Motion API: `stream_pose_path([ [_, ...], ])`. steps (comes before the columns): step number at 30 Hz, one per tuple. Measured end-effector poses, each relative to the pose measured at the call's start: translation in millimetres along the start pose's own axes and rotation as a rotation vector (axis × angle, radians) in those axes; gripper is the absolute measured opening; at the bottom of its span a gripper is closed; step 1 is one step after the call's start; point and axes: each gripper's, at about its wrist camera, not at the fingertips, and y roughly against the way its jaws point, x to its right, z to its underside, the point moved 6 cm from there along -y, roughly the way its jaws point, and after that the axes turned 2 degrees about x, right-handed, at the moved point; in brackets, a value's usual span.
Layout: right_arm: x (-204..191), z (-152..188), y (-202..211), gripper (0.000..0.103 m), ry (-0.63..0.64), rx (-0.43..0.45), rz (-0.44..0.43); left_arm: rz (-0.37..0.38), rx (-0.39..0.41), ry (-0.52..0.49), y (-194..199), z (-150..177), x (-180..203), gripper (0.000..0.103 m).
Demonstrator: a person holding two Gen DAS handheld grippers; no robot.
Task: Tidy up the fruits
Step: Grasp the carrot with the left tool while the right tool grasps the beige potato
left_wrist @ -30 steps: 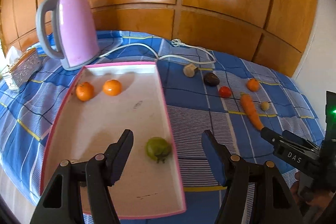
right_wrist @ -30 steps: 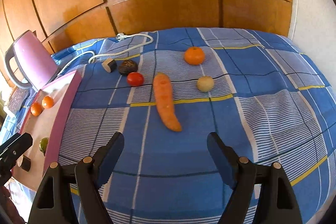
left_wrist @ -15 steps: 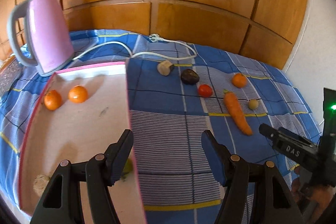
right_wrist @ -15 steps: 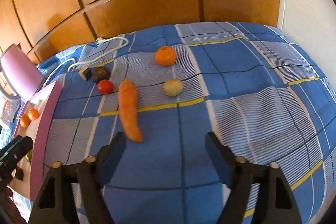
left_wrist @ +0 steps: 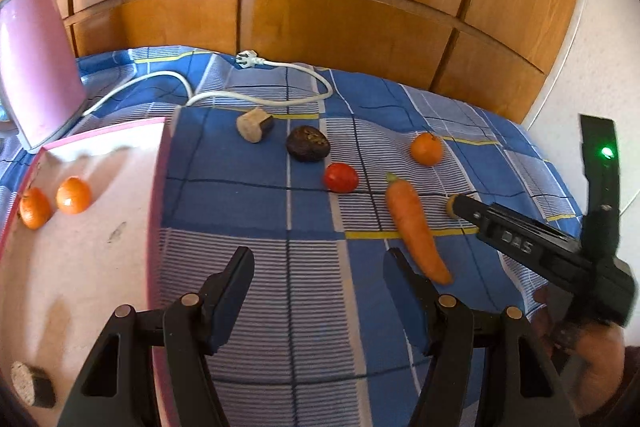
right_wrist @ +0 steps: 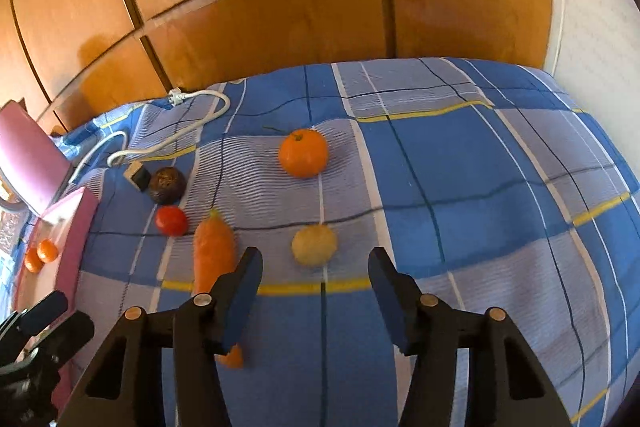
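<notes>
Orange carrot (right_wrist: 213, 253) now sitting left of closing, empty right claw (right_wrist: 315, 279); left claw (left_wrist: 318, 283) staying released.

Your left gripper (left_wrist: 318, 291) hangs open and empty over the bedspread (left_wrist: 256, 163) — carrot (left_wrist: 416, 227) at two o'clock, tray (left_wrist: 80, 247) at nine.

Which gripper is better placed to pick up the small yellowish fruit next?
Right. The right gripper faces the yellowish fruit, just beyond its open, empty fingertips. The left gripper hangs over bare cloth near the tray, with the carrot lying between it and that fruit.
</notes>
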Motion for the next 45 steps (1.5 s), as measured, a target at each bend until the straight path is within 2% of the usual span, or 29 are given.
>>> stream_pose_path([
  [1,-0.6,-1.5,-5.2,0.048,0.01,-0.005,0.005,0.001,-0.003,-0.002,-2.8,-0.3,1.4,0.067],
  [3,-1.4,-2.3,-17.1,0.033,0.027,-0.028,0.013,0.005,-0.009,-0.006,-8.0,-0.9,4.4,0.067],
  [5,-1.6,0.2,-26.7,0.029,0.038,-0.057,0.004,0.01,-0.011,-0.012,-10.8,-1.2,6.7,0.067],
  [12,10.1,1.0,-23.0,0.029,0.036,-0.029,0.014,0.055,-0.008,-0.023,-24.2,-11.0,21.4,0.067],
  [15,15.4,-0.1,-22.9,0.029,0.031,-0.022,0.028,0.083,-0.011,-0.027,-30.4,-18.0,29.7,0.061],
  [19,21.0,-1.1,-23.8,0.029,0.003,-0.023,0.023,0.126,-0.031,-0.02,-43.5,-26.4,40.5,0.06],
  [30,24.0,0.7,-23.2,0.029,-0.026,-0.016,-0.012,0.14,-0.075,-0.021,-78.4,-35.6,63.6,0.057],
  [32,23.8,0.7,-23.8,0.03,-0.026,-0.018,-0.014,0.137,-0.099,-0.013,-87.8,-34.1,64.9,0.051],
  [36,22.7,1.0,-25.0,0.03,-0.017,-0.021,-0.005,0.13,-0.12,-0.006,-102.3,-28.8,65.2,0.045],
  [38,22.1,1.0,-25.2,0.031,-0.013,-0.022,-0.002,0.146,-0.11,-0.016,-101.8,-28.3,67.7,0.034],
  [45,22.1,0.6,-25.3,0.032,-0.012,-0.018,-0.006,0.15,-0.09,-0.013,-74.1,-11.3,56.0,0.033],
])
